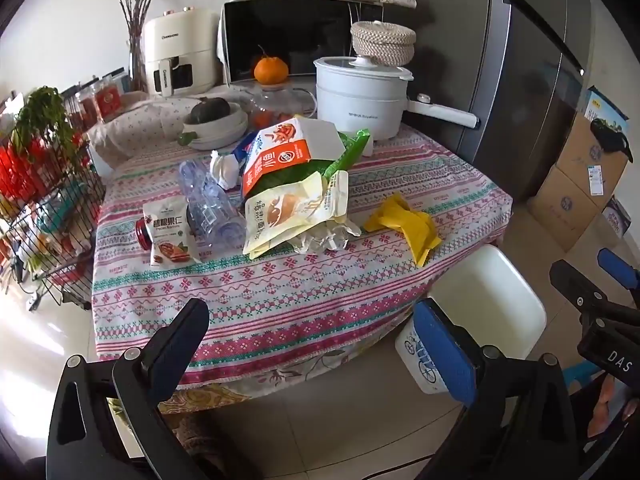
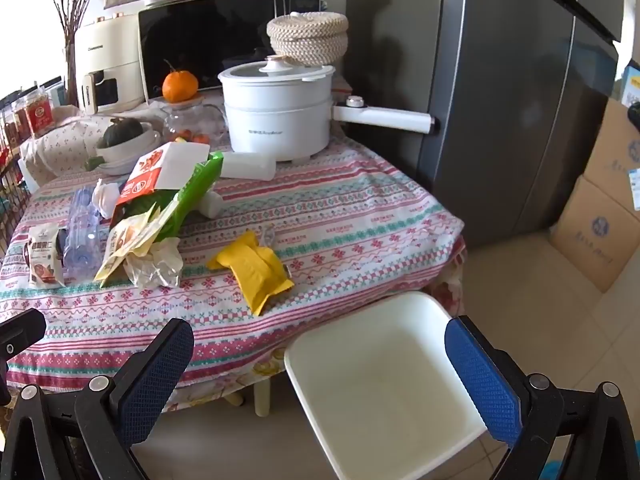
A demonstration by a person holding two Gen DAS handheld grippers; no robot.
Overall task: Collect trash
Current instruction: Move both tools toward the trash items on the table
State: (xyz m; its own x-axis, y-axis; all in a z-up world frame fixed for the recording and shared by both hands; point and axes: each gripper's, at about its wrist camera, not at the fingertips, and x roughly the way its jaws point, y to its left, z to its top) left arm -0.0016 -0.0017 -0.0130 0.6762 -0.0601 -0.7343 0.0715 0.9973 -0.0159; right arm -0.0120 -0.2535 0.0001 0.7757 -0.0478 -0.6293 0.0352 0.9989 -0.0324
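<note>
Trash lies on the patterned tablecloth (image 1: 280,296): a yellow wrapper (image 1: 404,222) (image 2: 254,270), a cream snack bag (image 1: 292,208) (image 2: 128,240), crumpled paper (image 1: 320,240) (image 2: 156,266), an orange-white carton (image 1: 288,150) (image 2: 160,170), a green bag (image 1: 348,152) (image 2: 192,196), a crushed clear bottle (image 1: 208,204) (image 2: 82,232), a pecan packet (image 1: 168,236) (image 2: 42,258) and a white tissue (image 1: 222,168). A white bin (image 1: 480,312) (image 2: 380,384) stands on the floor by the table's near corner. My left gripper (image 1: 312,328) is open and empty before the table edge. My right gripper (image 2: 320,356) is open and empty above the bin.
A white electric pot (image 1: 360,96) (image 2: 280,112), a microwave (image 1: 296,36), an air fryer (image 1: 176,56), an orange (image 1: 271,70) and a bowl with a squash (image 1: 212,120) crowd the table's back. A grey fridge (image 2: 512,100) stands right, cardboard boxes (image 2: 600,216) beyond, a wire rack (image 1: 44,208) left.
</note>
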